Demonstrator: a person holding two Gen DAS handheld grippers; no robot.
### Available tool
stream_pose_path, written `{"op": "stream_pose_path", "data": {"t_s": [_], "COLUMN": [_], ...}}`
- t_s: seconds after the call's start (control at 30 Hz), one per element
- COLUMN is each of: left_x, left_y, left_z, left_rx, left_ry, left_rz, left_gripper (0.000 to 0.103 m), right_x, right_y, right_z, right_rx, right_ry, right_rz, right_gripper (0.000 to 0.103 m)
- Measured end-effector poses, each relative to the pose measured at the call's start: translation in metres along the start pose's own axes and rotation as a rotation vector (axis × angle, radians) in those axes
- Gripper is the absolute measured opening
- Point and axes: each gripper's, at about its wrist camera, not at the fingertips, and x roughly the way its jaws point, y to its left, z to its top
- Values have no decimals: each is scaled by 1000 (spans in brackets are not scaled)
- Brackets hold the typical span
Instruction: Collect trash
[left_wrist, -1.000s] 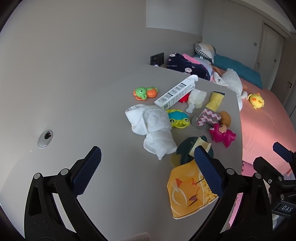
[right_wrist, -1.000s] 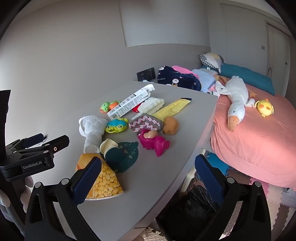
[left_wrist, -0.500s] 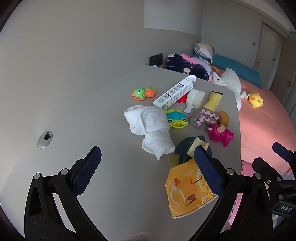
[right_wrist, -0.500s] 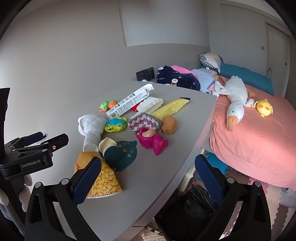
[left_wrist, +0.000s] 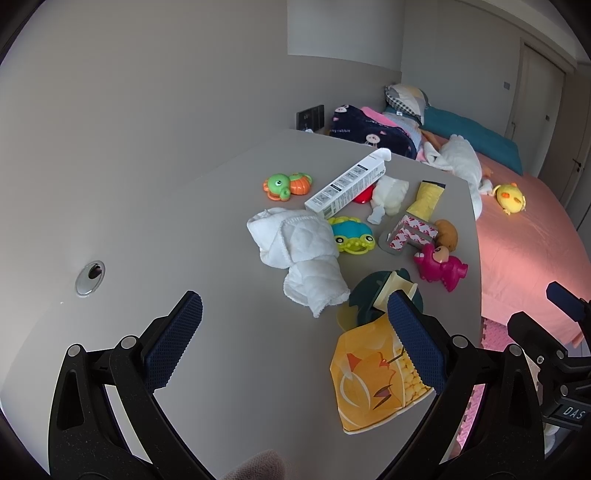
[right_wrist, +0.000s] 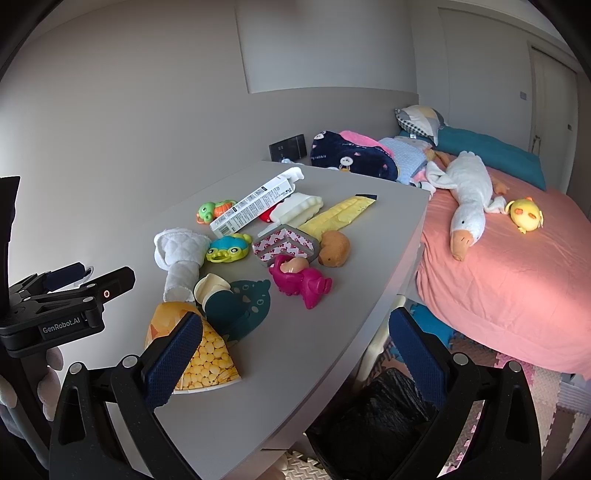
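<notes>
Litter and toys share a grey table (left_wrist: 184, 221). A yellow snack bag (left_wrist: 373, 376) (right_wrist: 201, 356) lies nearest, beside a dark teal packet (left_wrist: 369, 295) (right_wrist: 240, 306) holding a cream cup. Farther back are a white barcoded box (left_wrist: 347, 184) (right_wrist: 255, 205), a yellow wrapper (left_wrist: 426, 197) (right_wrist: 338, 212) and a red-and-white patterned wrapper (left_wrist: 410, 236) (right_wrist: 284, 243). My left gripper (left_wrist: 293, 325) hovers open above the table, the snack bag at its right finger. My right gripper (right_wrist: 295, 339) is open over the table's near edge, holding nothing.
A white quilted cloth (left_wrist: 303, 251), a green turtle toy (left_wrist: 286, 184), a blue frog toy (left_wrist: 351, 234), a pink toy (right_wrist: 299, 282) and a brown toy (right_wrist: 334, 247) sit among the litter. A black bin bag (right_wrist: 376, 417) stands below the table edge. A pink bed (right_wrist: 517, 277) lies to the right.
Both views have drifted only slightly. Nothing on the table has moved, and both grippers stay open.
</notes>
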Motion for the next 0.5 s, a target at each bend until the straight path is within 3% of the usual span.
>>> {"op": "stream_pose_path", "data": {"t_s": [0.5], "left_x": [0], "left_y": [0], "left_z": [-1], "left_rx": [6], "left_ry": [1], "left_rz": [5], "left_gripper": [97], "right_x": [-2], "right_y": [-1], "right_z": [0], "right_rx": [1], "right_ry": [-2], "right_rz": [-1], "right_gripper": [100]}}
